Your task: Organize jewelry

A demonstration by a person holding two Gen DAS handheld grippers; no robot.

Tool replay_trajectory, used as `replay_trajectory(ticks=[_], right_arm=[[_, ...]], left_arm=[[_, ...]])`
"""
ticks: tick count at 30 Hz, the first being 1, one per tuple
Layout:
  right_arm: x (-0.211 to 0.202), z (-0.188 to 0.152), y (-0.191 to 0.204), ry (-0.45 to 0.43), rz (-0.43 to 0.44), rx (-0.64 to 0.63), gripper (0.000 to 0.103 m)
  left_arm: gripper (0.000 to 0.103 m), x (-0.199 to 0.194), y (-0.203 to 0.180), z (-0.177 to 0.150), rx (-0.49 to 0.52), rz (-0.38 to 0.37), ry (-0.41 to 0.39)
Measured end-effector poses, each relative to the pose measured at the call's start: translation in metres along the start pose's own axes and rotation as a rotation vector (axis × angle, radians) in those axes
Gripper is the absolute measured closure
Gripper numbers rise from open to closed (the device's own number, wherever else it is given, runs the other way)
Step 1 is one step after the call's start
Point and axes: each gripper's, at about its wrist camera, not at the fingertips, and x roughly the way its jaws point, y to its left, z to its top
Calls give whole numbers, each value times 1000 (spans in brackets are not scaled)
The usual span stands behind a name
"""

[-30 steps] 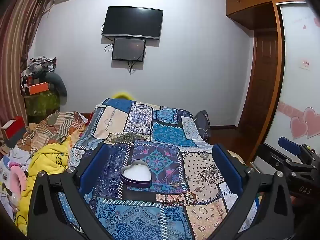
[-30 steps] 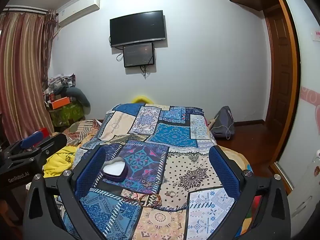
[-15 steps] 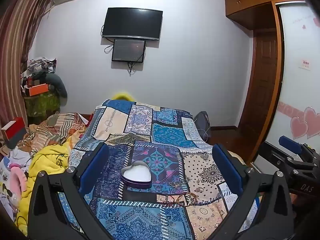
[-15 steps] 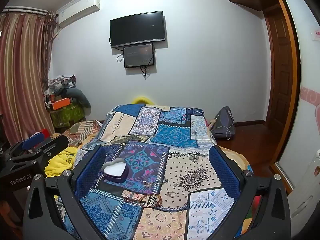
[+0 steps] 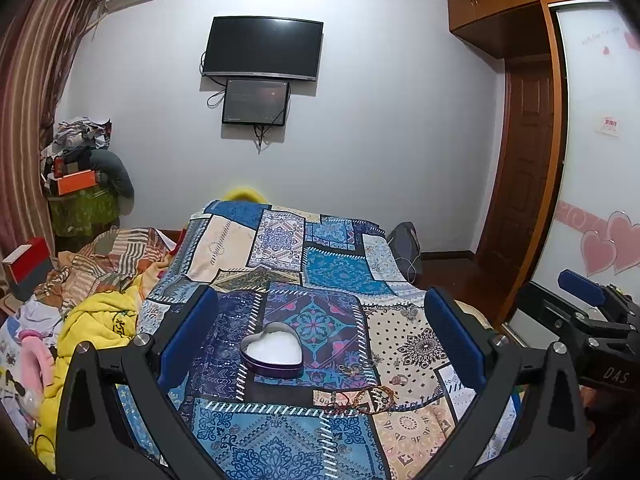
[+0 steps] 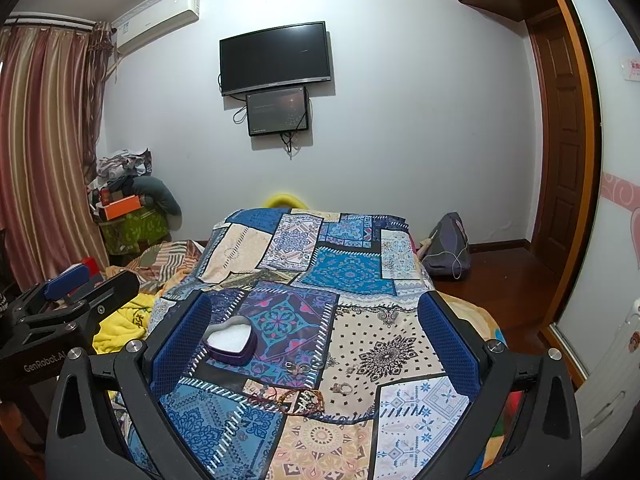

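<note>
Both grippers, left [image 5: 322, 332] and right [image 6: 314, 332], jaws wide, empty, above bed [image 5: 340, 276]. Heart tin [image 5: 272, 349] open; bracelets [image 6: 286, 398], rings [image 6: 341, 389] beside it.

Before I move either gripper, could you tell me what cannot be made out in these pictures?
- Small metal rings on the patchwork bedspread: too small in both views to count or tell apart.
- Braided cord bracelets: tangled, so their number is unclear.
- Purple heart-shaped tin: the white lining hides any compartments; in the right wrist view the gripper's blue pad cuts its near edge.
</note>
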Motion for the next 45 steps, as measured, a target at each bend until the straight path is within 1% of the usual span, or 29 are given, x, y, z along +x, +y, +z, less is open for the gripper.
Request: replay_trajectory(ticks=[22,37,45], right_arm=[[-1,6,2,-2,3,-3,1],[0,3,2,2,3,-2,1],[6,-1,-5,10,-2,17,1]], left_arm=[[0,-2,2,-3,3,4,2],[0,2,0,-2,8,6,17],[0,5,0,-3,15,8,26]])
